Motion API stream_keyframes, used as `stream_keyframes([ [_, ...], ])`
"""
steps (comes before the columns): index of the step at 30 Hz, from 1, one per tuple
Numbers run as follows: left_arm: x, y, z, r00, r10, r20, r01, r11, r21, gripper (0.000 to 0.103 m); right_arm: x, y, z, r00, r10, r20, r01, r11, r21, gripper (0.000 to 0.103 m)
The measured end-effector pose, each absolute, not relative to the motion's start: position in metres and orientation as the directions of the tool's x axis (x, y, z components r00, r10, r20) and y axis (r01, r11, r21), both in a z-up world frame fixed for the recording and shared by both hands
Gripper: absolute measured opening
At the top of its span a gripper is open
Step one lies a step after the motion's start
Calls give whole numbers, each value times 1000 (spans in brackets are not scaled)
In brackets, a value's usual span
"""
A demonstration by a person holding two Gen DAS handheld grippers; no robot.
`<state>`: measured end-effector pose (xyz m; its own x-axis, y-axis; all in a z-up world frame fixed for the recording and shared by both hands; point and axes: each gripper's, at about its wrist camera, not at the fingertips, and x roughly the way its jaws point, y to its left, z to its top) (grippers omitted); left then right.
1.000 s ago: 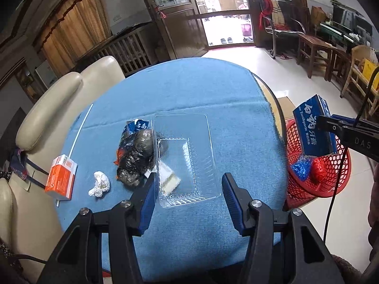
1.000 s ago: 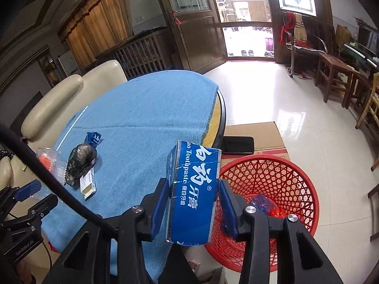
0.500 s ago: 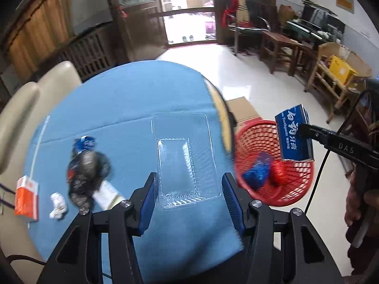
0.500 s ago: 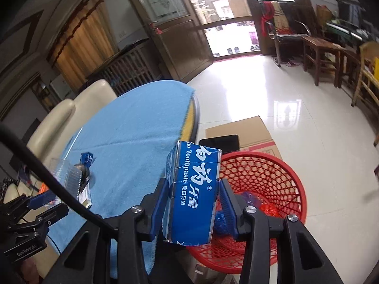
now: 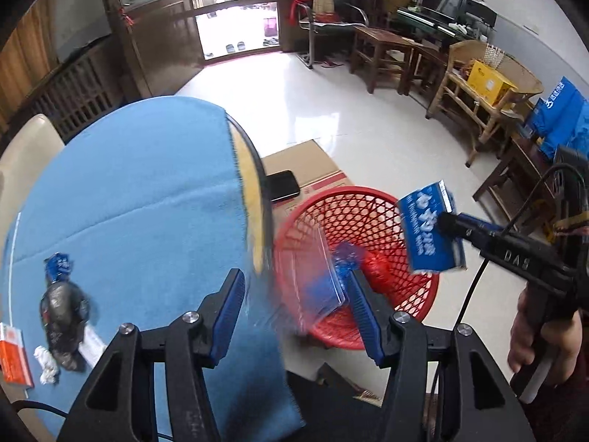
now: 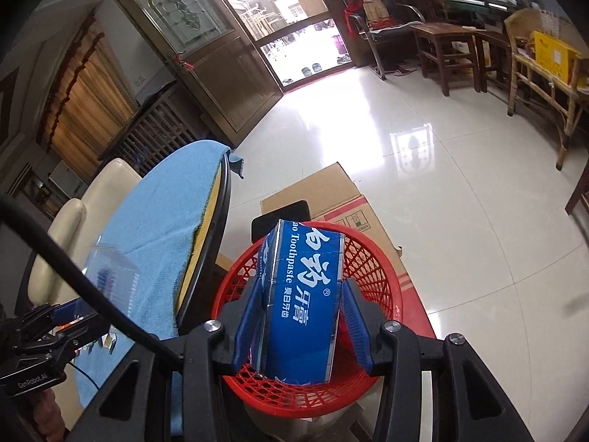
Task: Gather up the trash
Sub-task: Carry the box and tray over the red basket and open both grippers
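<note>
My left gripper [image 5: 294,309] is shut on a clear plastic tray [image 5: 305,280], blurred, held at the table edge beside the red basket [image 5: 368,213]. My right gripper [image 6: 302,316] is shut on a blue toothpaste box [image 6: 305,294] and holds it over the red basket [image 6: 371,258]; the box also shows in the left wrist view [image 5: 430,235]. Blue and red trash [image 5: 353,258] lies inside the basket. On the blue tablecloth [image 5: 140,199] remain a black bag [image 5: 62,313], a blue wrapper [image 5: 57,263], a white paper wad [image 5: 46,364] and an orange carton [image 5: 13,357].
A cardboard box [image 5: 309,165] with a black phone [image 5: 281,186] on it lies on the floor behind the basket. Cream chairs [image 6: 95,191] stand at the table's far side. Wooden chairs and tables [image 5: 390,55] line the right wall.
My left gripper has swung right with the clear tray, from over the table to the basket side. My right gripper has carried the toothpaste box further over the basket.
</note>
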<state>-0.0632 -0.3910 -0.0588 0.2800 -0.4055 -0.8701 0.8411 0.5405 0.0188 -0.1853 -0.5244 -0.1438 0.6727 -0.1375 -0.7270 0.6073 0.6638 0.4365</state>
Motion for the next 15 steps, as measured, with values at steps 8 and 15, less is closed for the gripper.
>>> stream_keyframes([
  [8,-51,-375,-66,282,-394,-875,818,575,5,60,-190,-529,-150,670,-103,-735,612,637,469,58],
  [15,-45,-306,-78,350,-336,-874,751,658,47,62,-184,-521,-147,673,-99,-733,597,658,459,58],
])
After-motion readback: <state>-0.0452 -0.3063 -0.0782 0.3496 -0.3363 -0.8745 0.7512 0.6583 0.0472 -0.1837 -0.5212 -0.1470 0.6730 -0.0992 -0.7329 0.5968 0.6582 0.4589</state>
